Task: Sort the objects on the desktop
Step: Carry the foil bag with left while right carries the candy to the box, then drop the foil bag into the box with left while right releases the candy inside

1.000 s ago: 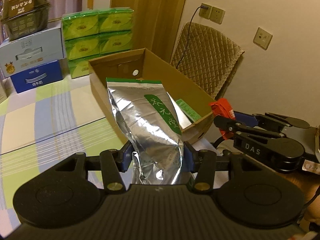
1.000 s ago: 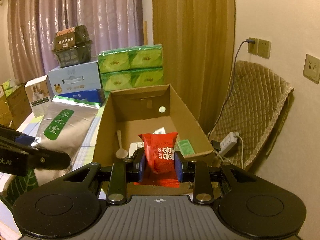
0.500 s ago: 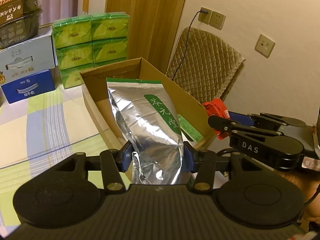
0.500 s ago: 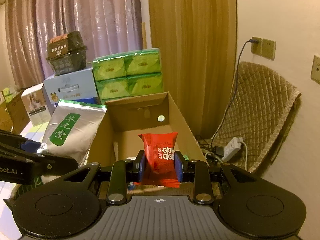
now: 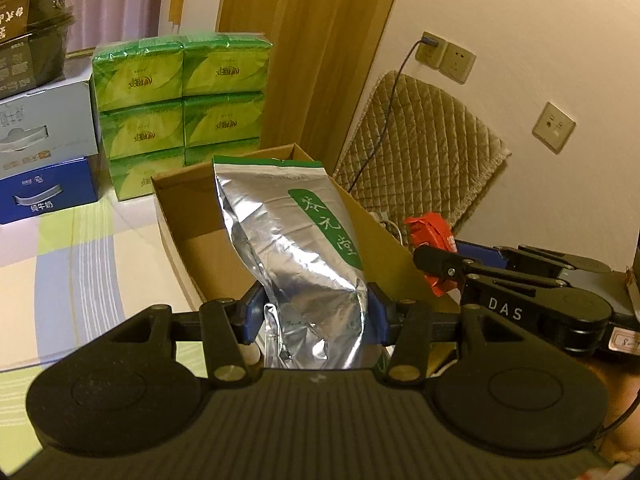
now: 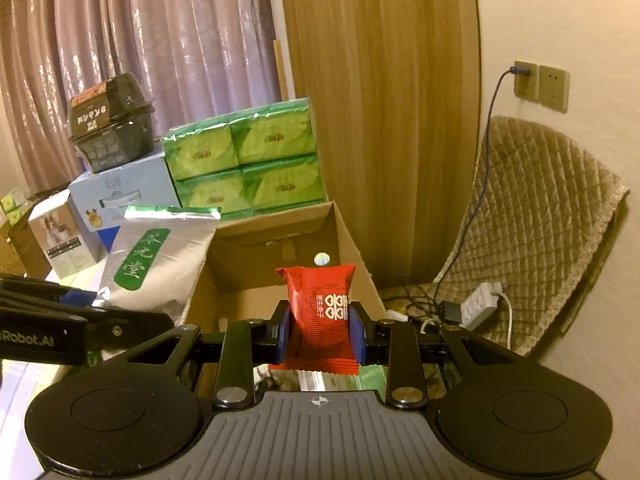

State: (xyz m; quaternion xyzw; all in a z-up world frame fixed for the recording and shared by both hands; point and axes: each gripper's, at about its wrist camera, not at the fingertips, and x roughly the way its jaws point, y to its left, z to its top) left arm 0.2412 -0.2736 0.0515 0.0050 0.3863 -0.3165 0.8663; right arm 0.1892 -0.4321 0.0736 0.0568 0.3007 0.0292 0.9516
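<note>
Silver foil pouch (image 5: 296, 248) standing upright, pinched low between the left gripper (image 5: 314, 316) jaws, leaning over the open cardboard box (image 5: 188, 216) just ahead of them. Red snack packet (image 6: 320, 312) sitting clamped upright between the right gripper (image 6: 320, 334) jaws, hanging above the same box. Green tissue packs (image 6: 244, 164) stacking up beyond the jaws, behind the box.

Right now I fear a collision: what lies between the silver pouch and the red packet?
In the right wrist view, only the cardboard box's open interior separates the silver pouch from the red packet.
</note>
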